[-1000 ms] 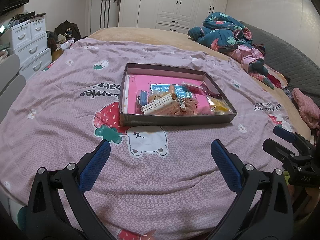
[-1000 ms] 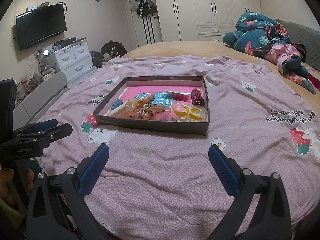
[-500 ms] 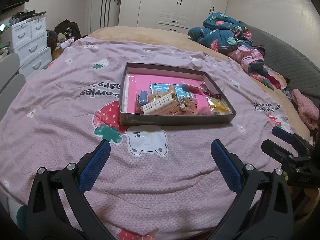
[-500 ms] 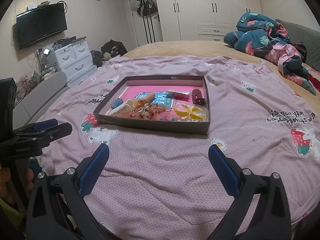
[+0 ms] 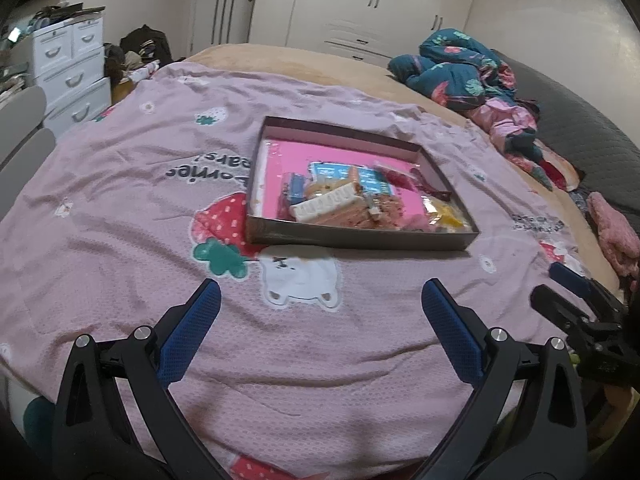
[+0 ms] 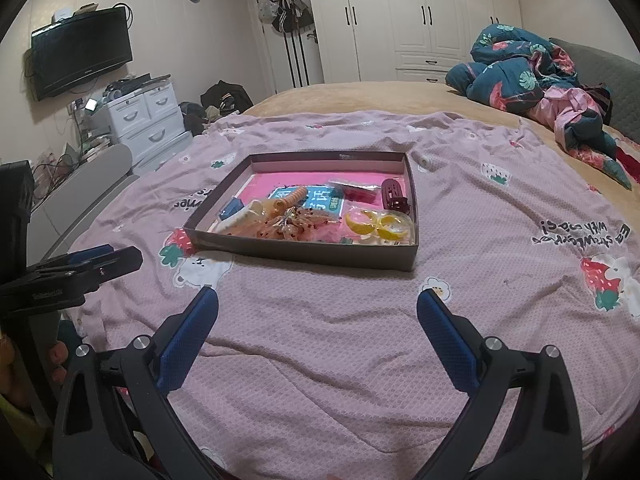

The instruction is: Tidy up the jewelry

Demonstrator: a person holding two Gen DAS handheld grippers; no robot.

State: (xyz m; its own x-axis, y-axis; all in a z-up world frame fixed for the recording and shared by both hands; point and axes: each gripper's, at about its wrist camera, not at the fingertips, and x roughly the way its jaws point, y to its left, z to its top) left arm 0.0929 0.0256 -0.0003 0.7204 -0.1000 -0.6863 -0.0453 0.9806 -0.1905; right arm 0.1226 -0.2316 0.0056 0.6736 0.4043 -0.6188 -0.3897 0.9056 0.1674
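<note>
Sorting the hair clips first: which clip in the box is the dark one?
The dark maroon claw clip, against the box's right wall, behind the yellow rings. The other clips are cream or orange.

The tray lies on the bedspread ahead of the right gripper, slightly left; hair clips sit in its near-left part, rings near-right; the left gripper hovers far left; a crumpled quilt lies far behind, right
</note>
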